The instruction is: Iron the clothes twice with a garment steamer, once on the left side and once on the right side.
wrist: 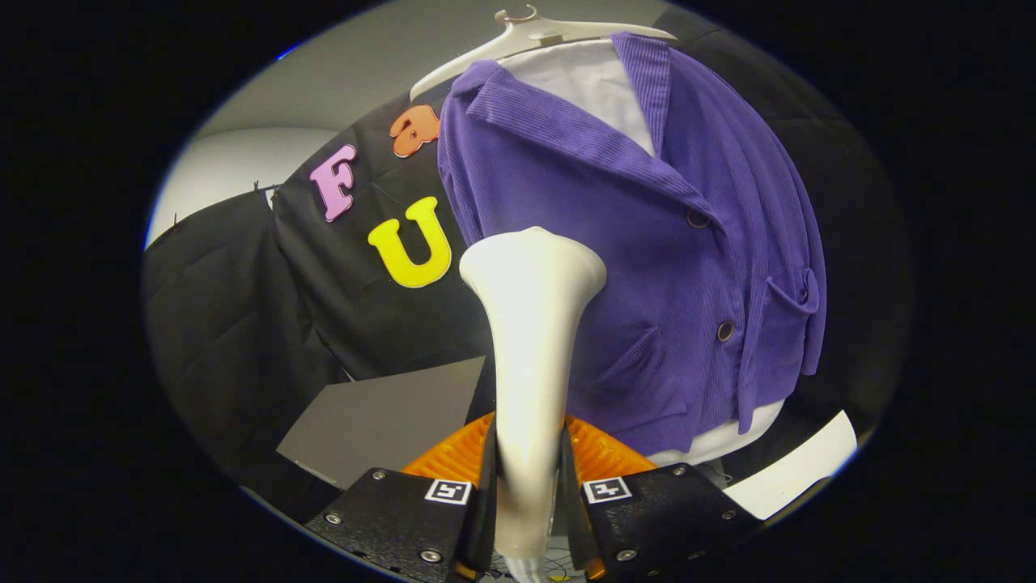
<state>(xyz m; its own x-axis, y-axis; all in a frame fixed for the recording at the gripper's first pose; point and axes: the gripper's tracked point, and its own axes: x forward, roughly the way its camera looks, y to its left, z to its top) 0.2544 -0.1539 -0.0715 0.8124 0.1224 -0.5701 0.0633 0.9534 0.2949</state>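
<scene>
A purple corduroy jacket [647, 243] hangs over a white shirt [595, 85] on a white hanger [534, 32], just beyond the fingers. My gripper [528, 486] is shut on the handle of a white garment steamer [530, 324]. The steamer rises upright between the fingers, and its wide head sits in front of the jacket's lower left front panel. Whether the head touches the cloth I cannot tell. The jacket shows two dark buttons and two front pockets. The white shirt's hem [728, 437] peeks out under the jacket's bottom edge.
Black booth cloth [243, 308] hangs left of the jacket and behind it. A grey board [388, 421] lies low on the left, ahead of the fingers. A white sheet [801, 474] lies at the lower right.
</scene>
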